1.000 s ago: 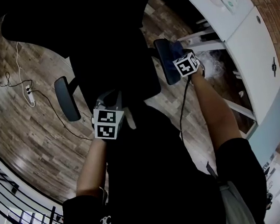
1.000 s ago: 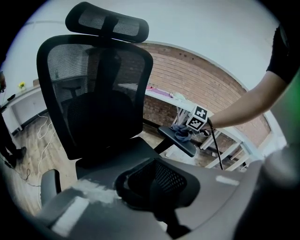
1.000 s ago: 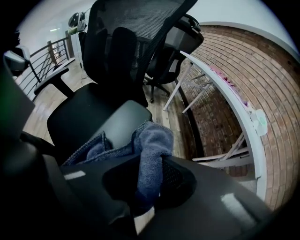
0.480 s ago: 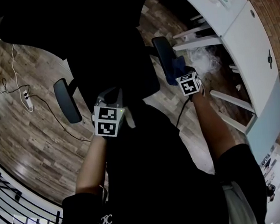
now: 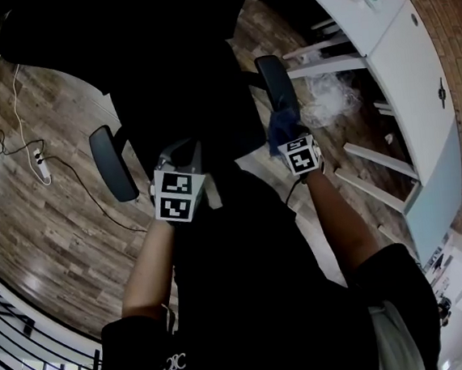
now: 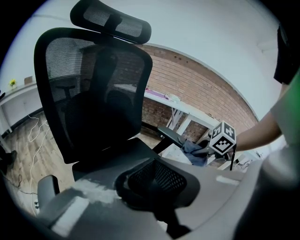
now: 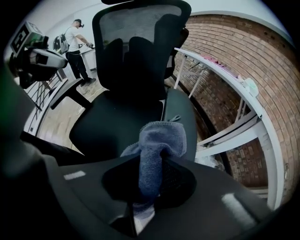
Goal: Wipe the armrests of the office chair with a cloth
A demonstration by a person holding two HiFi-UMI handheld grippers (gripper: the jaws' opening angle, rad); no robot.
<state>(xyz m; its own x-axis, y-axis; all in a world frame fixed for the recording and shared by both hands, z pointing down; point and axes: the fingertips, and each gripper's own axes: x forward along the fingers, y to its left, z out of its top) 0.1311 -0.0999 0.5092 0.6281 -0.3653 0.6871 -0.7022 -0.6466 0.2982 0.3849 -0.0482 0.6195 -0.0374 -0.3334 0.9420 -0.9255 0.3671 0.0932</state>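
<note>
Cloth (image 7: 157, 140), blue: where now?
— Pinched in the right tongs (image 7: 149, 187), bunched up, touching the near end of the right armrest (image 7: 180, 110); in the head view at about 1 o'clock.

And the left tongs (image 6: 154, 187)?
— Pressed together, nothing between. Held at the seat front of the office chair (image 6: 93, 84), apart from the left armrest (image 5: 111, 163) at 9 o'clock.

Around the chair?
— Wooden floor (image 5: 48, 230), with a cable (image 5: 75, 167) at 10 o'clock. White bench (image 5: 335, 3) at 2 o'clock, beside a brick wall (image 7: 253, 51).
</note>
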